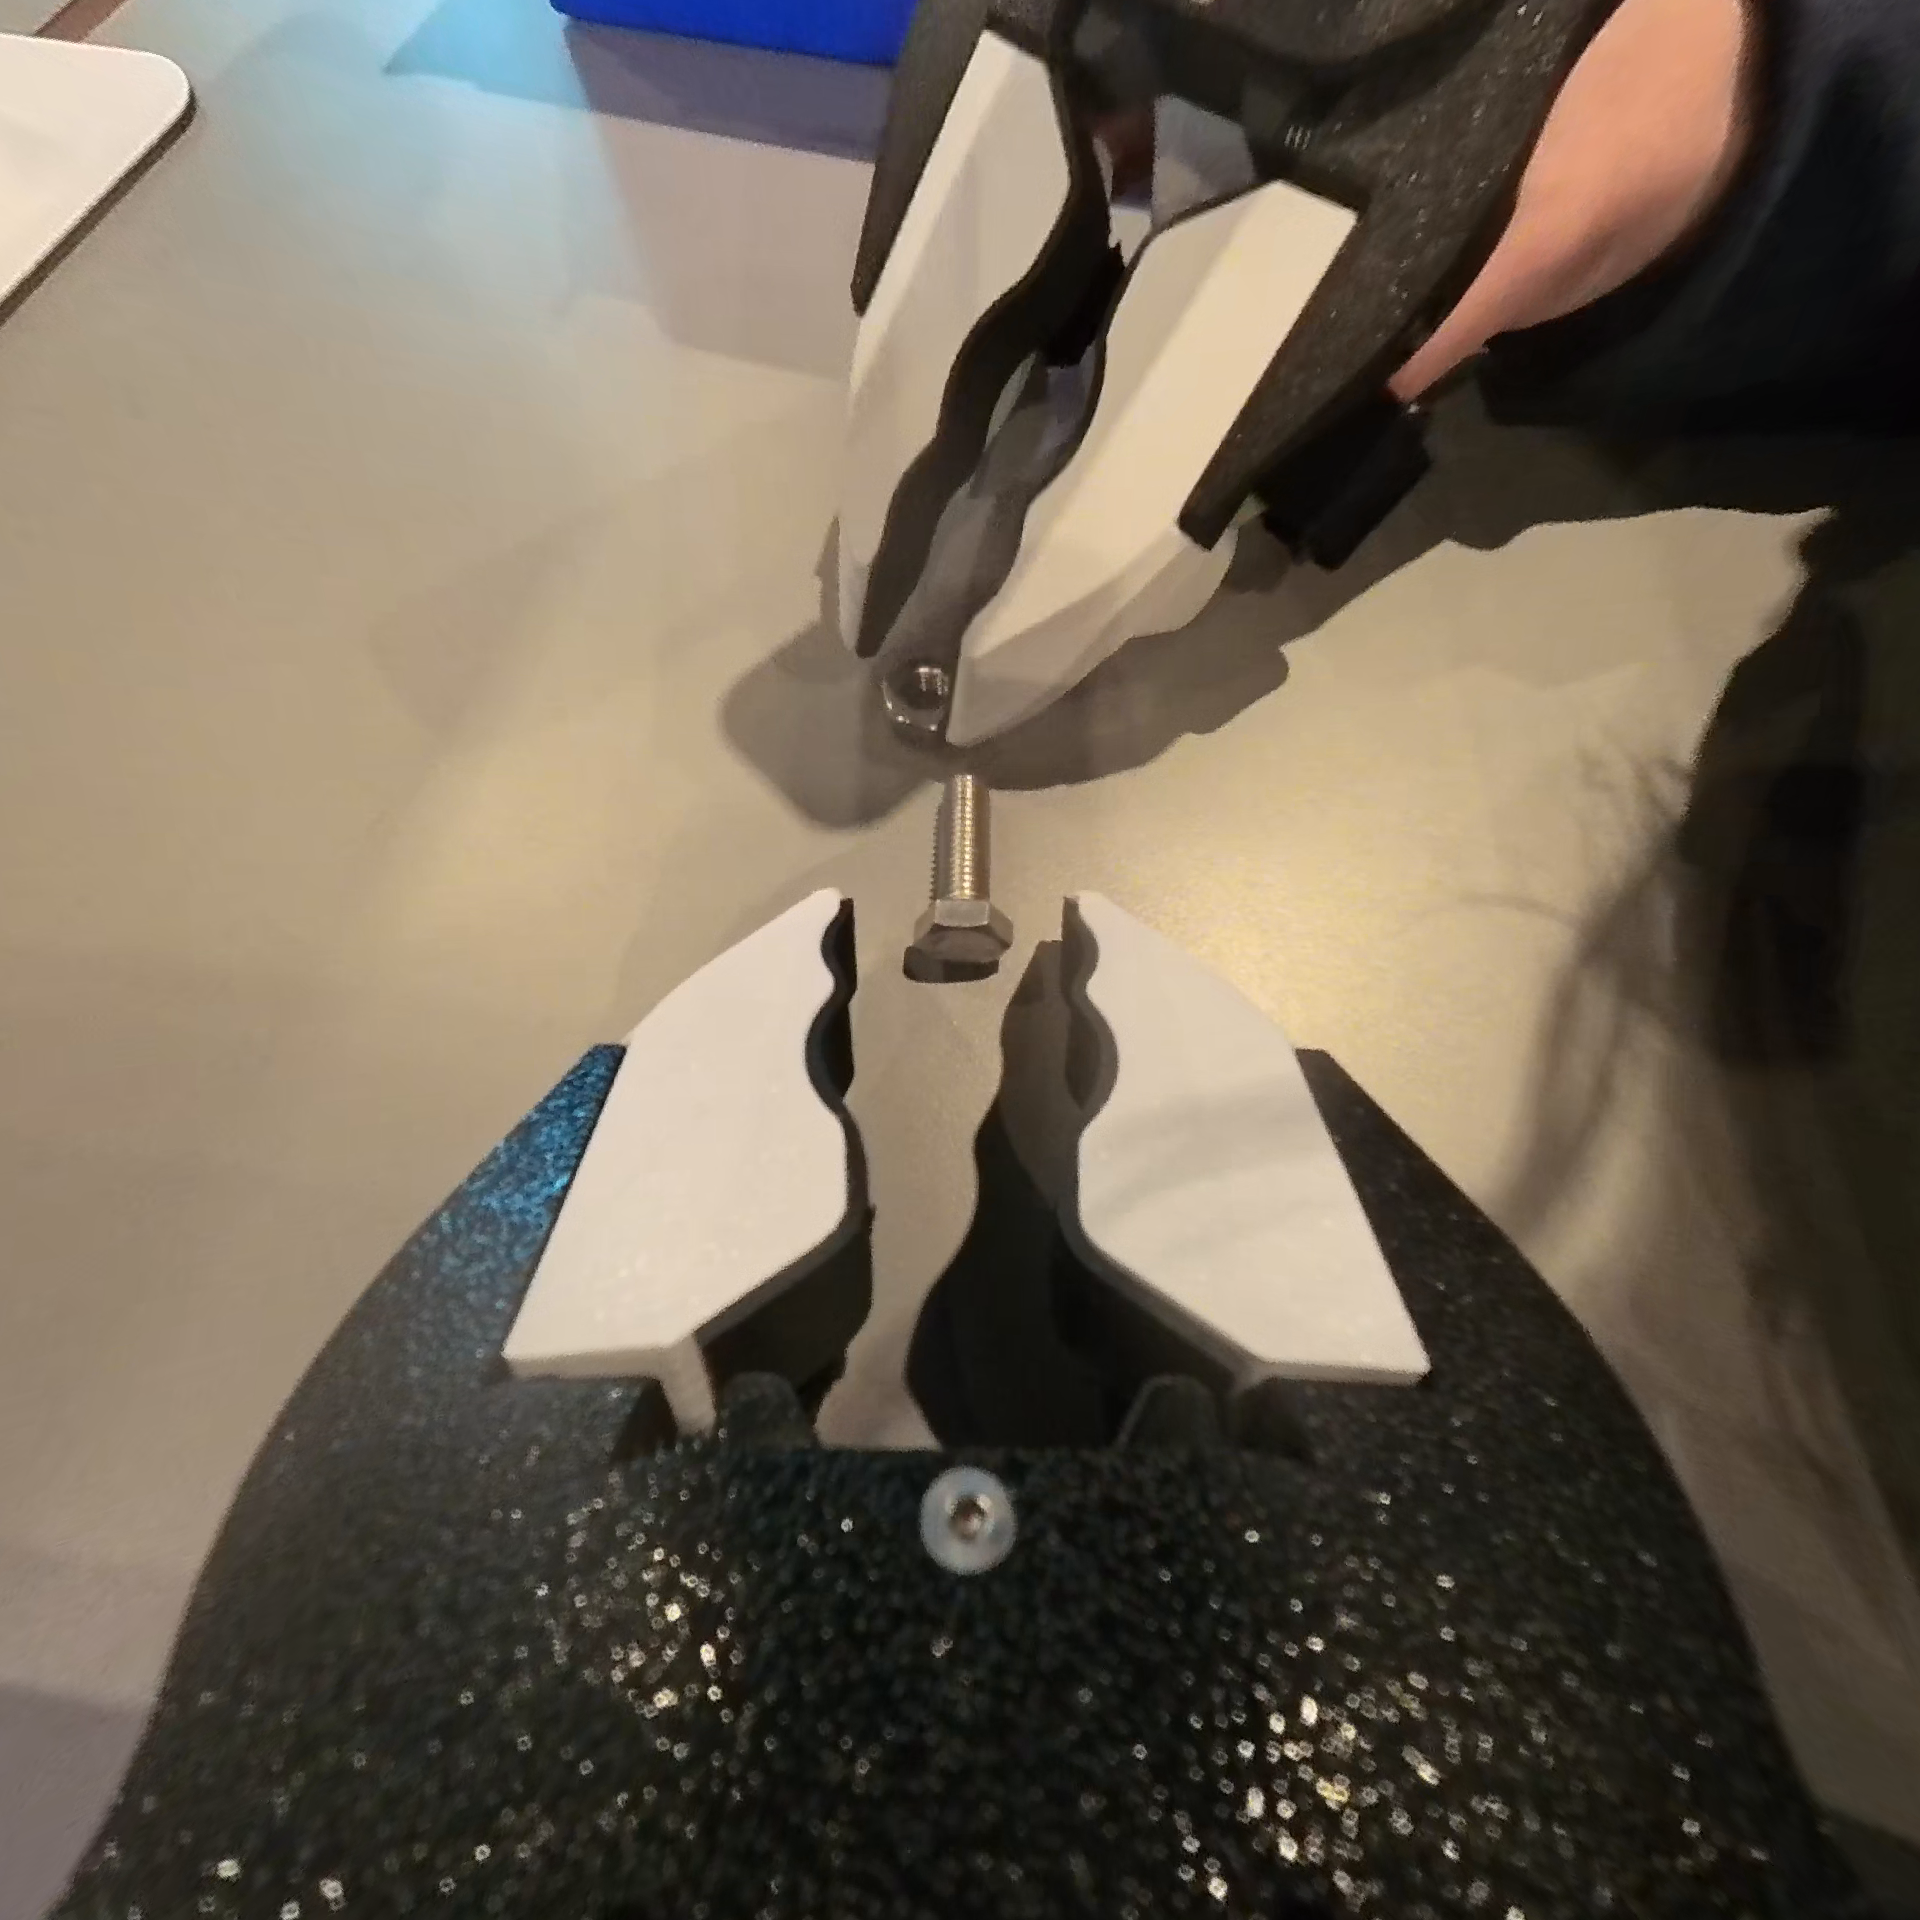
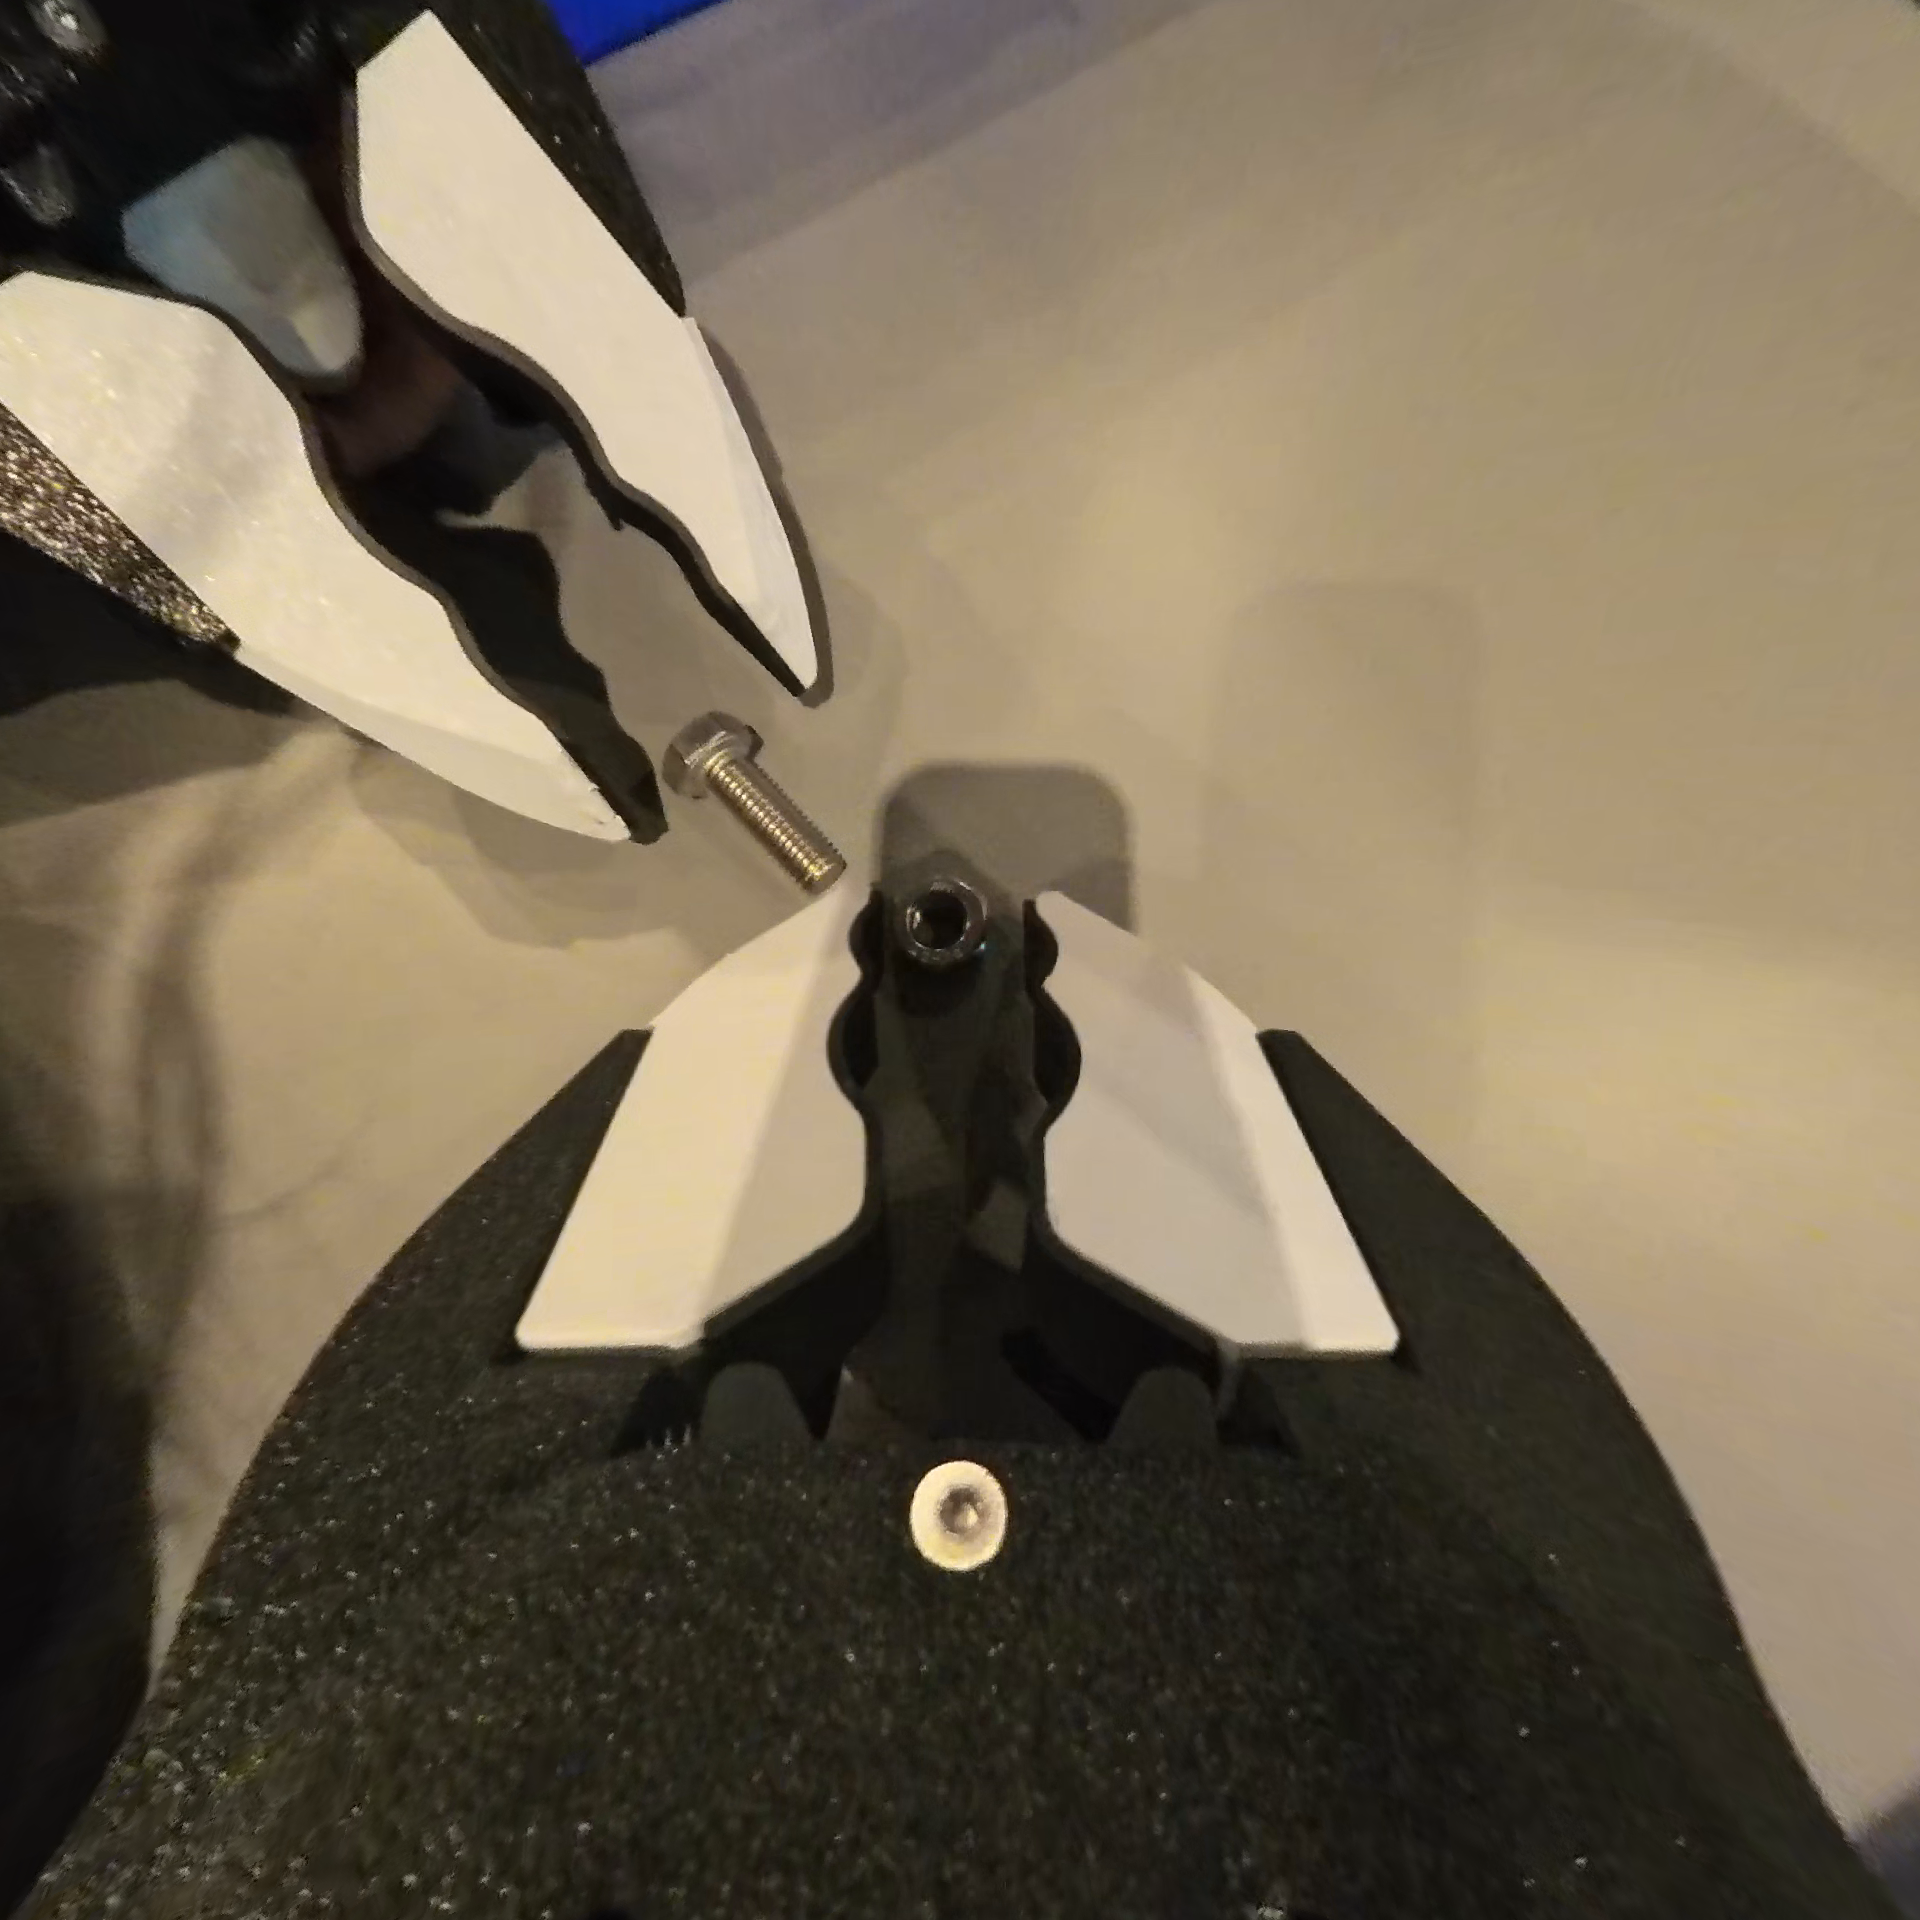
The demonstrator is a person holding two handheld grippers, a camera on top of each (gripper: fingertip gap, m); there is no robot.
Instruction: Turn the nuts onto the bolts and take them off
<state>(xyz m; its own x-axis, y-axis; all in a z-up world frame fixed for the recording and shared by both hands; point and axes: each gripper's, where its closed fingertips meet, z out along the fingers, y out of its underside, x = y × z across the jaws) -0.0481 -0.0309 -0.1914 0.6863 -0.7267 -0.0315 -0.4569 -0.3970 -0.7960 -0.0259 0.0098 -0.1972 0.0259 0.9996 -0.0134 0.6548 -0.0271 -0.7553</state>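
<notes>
A silver hex bolt (image 1: 954, 862) lies on the beige table (image 1: 416, 727), head toward my left gripper. My left gripper (image 1: 961, 920) is open, its fingertips on either side of the bolt head and not touching it. My right gripper (image 1: 914, 691) comes down from above, shut on a small hex nut (image 1: 916, 698) just beyond the bolt's threaded tip. In the right wrist view the nut (image 2: 943, 920) sits between the right gripper's (image 2: 948, 914) tips, its hole facing the camera. The bolt (image 2: 753, 805) lies to the left, by the open left gripper (image 2: 722, 748).
A blue box (image 1: 727, 42) stands at the table's far edge. A white board (image 1: 73, 156) sits at the far left. A person's hand (image 1: 1558, 208) and dark sleeve (image 1: 1818, 727) are on the right. My right fingertips sit around 5 centimeters from my left ones.
</notes>
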